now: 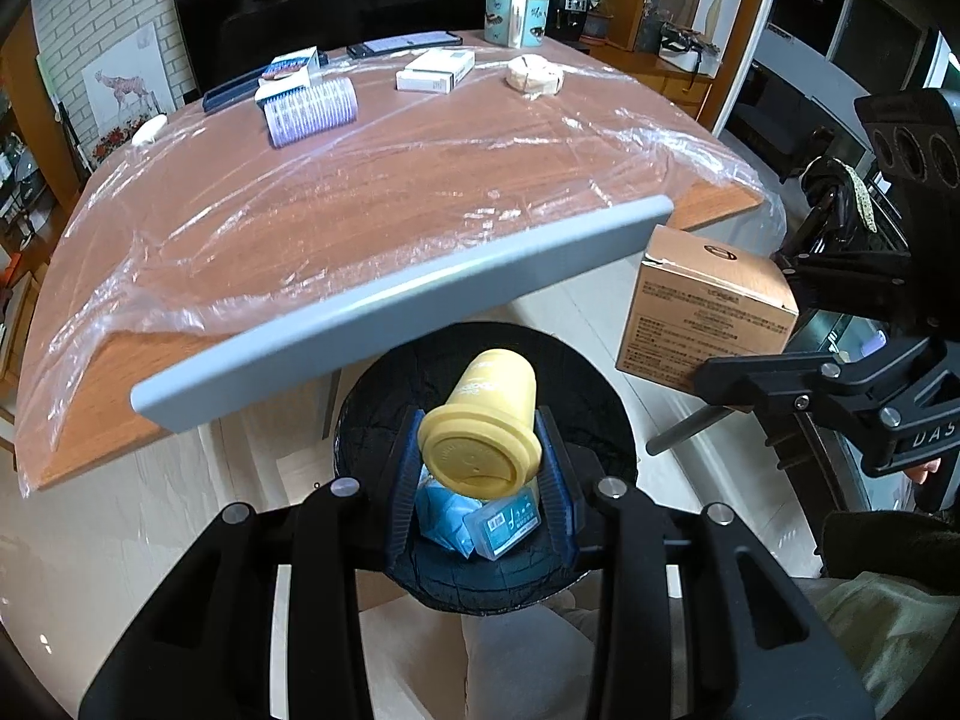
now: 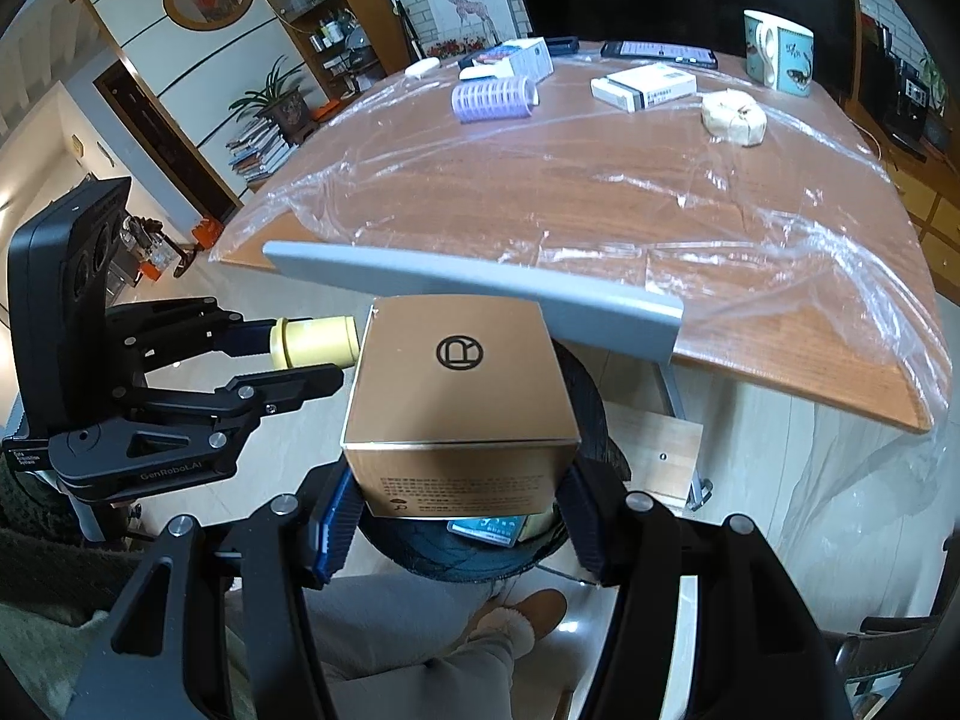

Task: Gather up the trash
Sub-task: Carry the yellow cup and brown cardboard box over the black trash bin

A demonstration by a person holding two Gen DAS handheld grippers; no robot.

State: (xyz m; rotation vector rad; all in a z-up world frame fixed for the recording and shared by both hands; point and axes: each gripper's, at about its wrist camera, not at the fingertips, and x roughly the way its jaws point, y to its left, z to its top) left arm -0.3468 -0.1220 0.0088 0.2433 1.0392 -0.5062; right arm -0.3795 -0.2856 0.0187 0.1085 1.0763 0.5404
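Observation:
My left gripper [image 1: 480, 468] is shut on a yellow lidded cup [image 1: 486, 420] and holds it tilted over the black-lined trash bin [image 1: 588, 396]. Blue wrappers and a small blue packet [image 1: 501, 525] lie inside the bin. My right gripper [image 2: 462, 516] is shut on a brown cardboard box [image 2: 459, 402], held above the same bin [image 2: 594, 408]. The box also shows in the left wrist view [image 1: 708, 306], and the cup in the right wrist view [image 2: 315, 341]. The bin's grey lid [image 1: 396, 312] stands open behind it.
A wooden table [image 1: 372, 204] under clear plastic film holds a purple roller [image 1: 312, 111], white boxes [image 1: 435, 72], a wrapped bun [image 1: 534, 78], a mug [image 1: 516, 15] and a phone [image 1: 408, 45]. The person's legs and slipper [image 2: 528, 618] are below.

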